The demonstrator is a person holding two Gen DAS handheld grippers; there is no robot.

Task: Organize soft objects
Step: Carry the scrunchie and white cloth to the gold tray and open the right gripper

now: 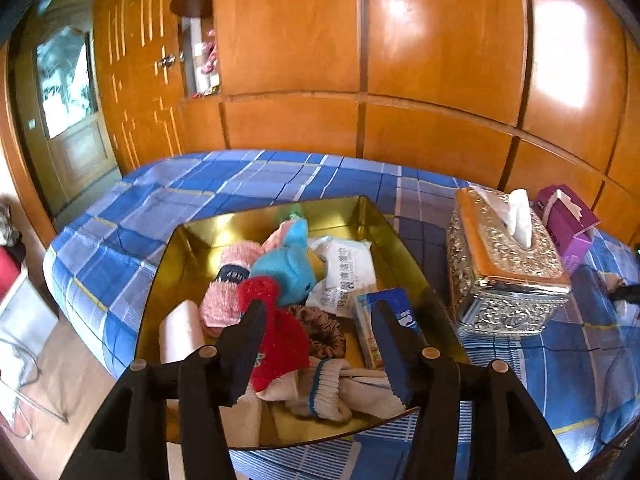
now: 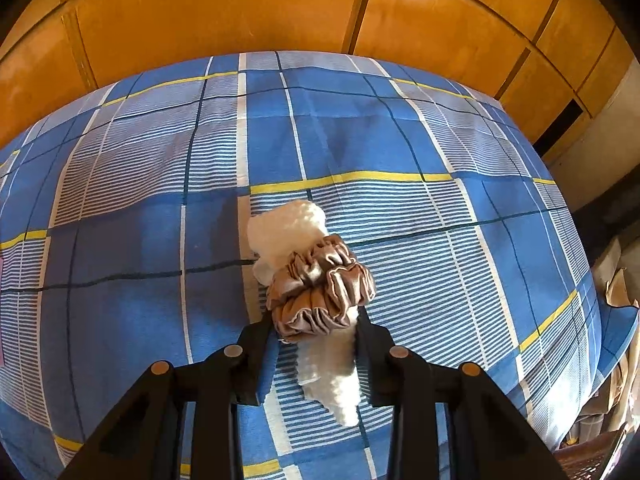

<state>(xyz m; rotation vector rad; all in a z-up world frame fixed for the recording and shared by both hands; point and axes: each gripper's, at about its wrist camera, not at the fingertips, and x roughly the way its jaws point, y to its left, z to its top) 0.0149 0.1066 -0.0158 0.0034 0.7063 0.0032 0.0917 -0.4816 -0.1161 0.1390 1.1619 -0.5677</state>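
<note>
In the left wrist view a gold tray (image 1: 372, 216) on the bed holds soft things: a red fuzzy sock (image 1: 280, 336), a pink sock (image 1: 224, 300), a blue plush toy (image 1: 288, 264), a brown scrunchie (image 1: 324, 332), white socks (image 1: 344, 392) and packets. My left gripper (image 1: 320, 308) is open above the tray, its fingers either side of the red sock and scrunchie. In the right wrist view my right gripper (image 2: 314, 320) is closed around a brown satin scrunchie (image 2: 320, 292) over a white fluffy sock (image 2: 288, 232) lying on the blue checked bedspread (image 2: 140, 200).
A silver ornate tissue box (image 1: 504, 272) and a purple tissue box (image 1: 568, 220) stand right of the tray. Wooden wardrobe panels (image 1: 360, 40) run behind the bed. The bed edge drops off at the left (image 1: 72, 280) and at the right in the right wrist view (image 2: 600, 320).
</note>
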